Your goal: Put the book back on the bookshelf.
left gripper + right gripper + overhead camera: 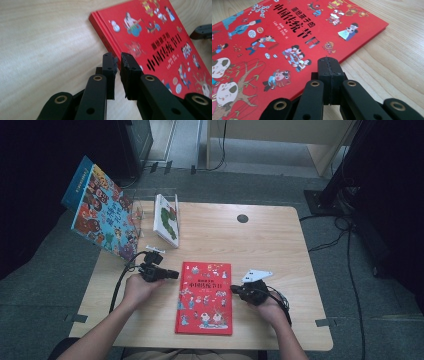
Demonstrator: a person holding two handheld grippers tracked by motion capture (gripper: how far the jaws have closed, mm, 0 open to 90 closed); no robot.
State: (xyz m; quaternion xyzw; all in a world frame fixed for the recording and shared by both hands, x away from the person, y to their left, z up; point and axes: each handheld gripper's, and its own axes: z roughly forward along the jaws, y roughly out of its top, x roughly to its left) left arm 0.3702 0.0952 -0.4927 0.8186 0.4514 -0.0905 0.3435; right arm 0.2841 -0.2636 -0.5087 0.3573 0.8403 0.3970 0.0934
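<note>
From above, the red book (204, 298) lies flat on the table (280, 245), with the left gripper (175, 274) and right gripper (233, 290) beside it. The left gripper view shows jaws slightly apart at the book's spine. The right gripper view shows jaws pressed together, holding nothing.

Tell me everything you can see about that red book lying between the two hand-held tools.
The red book is a hardcover picture book with a glossy cover, black Chinese title characters and small cartoon figures. It lies closed and flat, front cover up, near the front edge of the wooden table. The left gripper points at its spine edge, jaws slightly apart with nothing between them; whether they touch it I cannot tell. The right gripper, jaws shut, sits at the opposite edge.
</note>
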